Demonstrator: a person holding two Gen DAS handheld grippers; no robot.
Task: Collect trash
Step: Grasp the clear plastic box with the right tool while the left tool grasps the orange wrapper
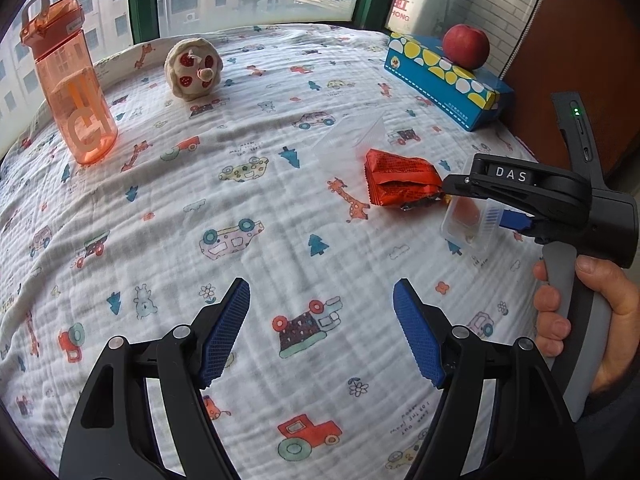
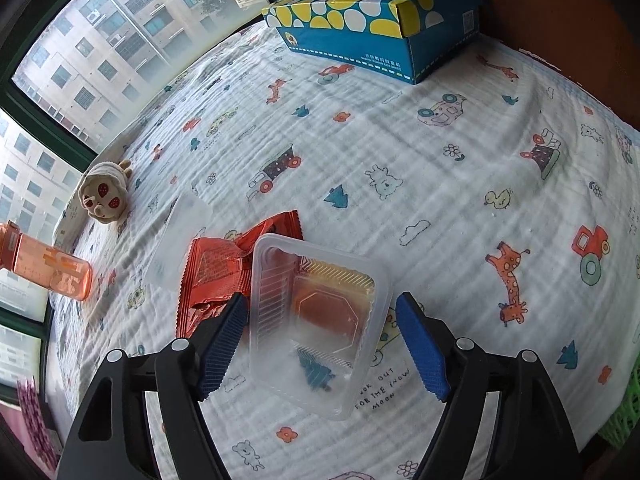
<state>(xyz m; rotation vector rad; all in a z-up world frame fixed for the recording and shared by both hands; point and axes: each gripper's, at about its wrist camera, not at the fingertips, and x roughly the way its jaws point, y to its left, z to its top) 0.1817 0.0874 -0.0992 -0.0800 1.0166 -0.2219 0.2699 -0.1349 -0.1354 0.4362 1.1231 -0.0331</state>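
A clear plastic tray lies on the patterned cloth between the open blue pads of my right gripper; the pads stand on either side of it, apart from it. A crumpled red wrapper lies just left of and behind the tray. A second clear plastic piece lies beyond the wrapper. In the left wrist view the right gripper hovers over the tray beside the red wrapper, with the clear piece behind. My left gripper is open and empty above bare cloth.
An orange water bottle stands at the far left. A plush toy sits at the back. A blue tissue box with a red apple on it is at the back right. A green basket shows at the right edge.
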